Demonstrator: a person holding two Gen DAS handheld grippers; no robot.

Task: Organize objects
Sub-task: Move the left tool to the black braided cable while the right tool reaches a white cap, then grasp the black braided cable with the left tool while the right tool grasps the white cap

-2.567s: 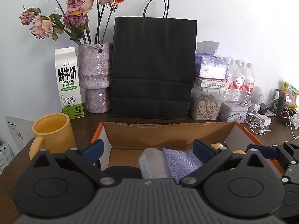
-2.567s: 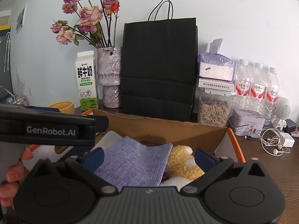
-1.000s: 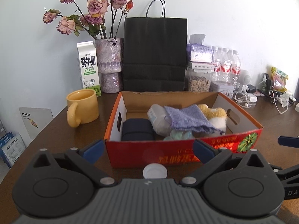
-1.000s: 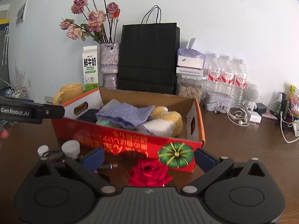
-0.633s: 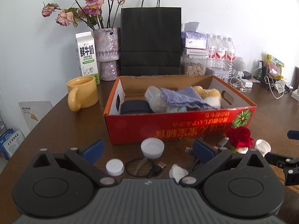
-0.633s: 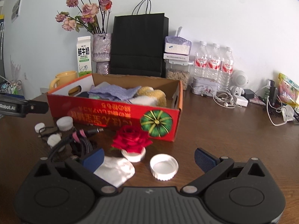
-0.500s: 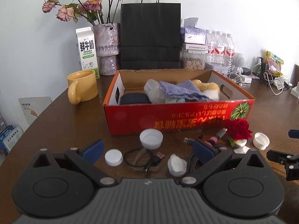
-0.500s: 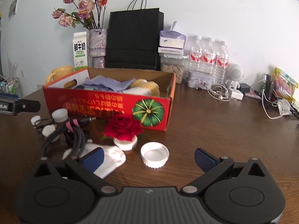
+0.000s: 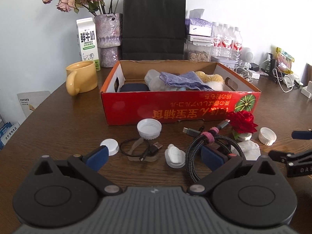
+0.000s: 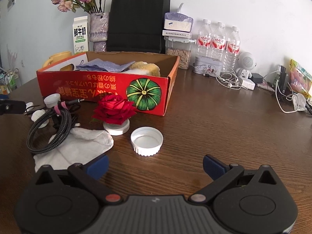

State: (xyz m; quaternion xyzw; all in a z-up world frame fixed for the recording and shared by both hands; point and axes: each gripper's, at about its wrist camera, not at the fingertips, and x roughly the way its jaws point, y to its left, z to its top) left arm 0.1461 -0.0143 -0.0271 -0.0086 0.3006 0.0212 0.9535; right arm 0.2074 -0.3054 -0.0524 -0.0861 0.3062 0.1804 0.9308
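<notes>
A red cardboard box [image 9: 181, 105] [image 10: 101, 85] holds a purple cloth [image 9: 181, 80], a clear bottle, a dark case and a yellow-white plush. In front of it lie white caps [image 9: 149, 129] [image 10: 146, 141], a braided cable coil [image 9: 210, 146] [image 10: 50, 128], a red rose on a white base [image 9: 241, 121] [image 10: 115, 113], a thin black cable loop [image 9: 136, 148] and a white tissue [image 10: 78, 146]. My left gripper [image 9: 154, 157] is open and empty above the caps and cables. My right gripper [image 10: 156, 164] is open and empty just behind the large white cap.
A yellow mug [image 9: 81, 78], milk carton [image 9: 87, 41], vase of dried roses [image 9: 109, 39], black paper bag [image 9: 154, 25], seed jar, tissue pack and water bottles [image 10: 218, 39] stand behind the box. Earphones, chargers and cables [image 10: 234, 80] lie at the right.
Both grippers have pulled back and away from the box, out over the table in front of it. The loose caps, cable, rose and tissue have come into view. Both stay open.
</notes>
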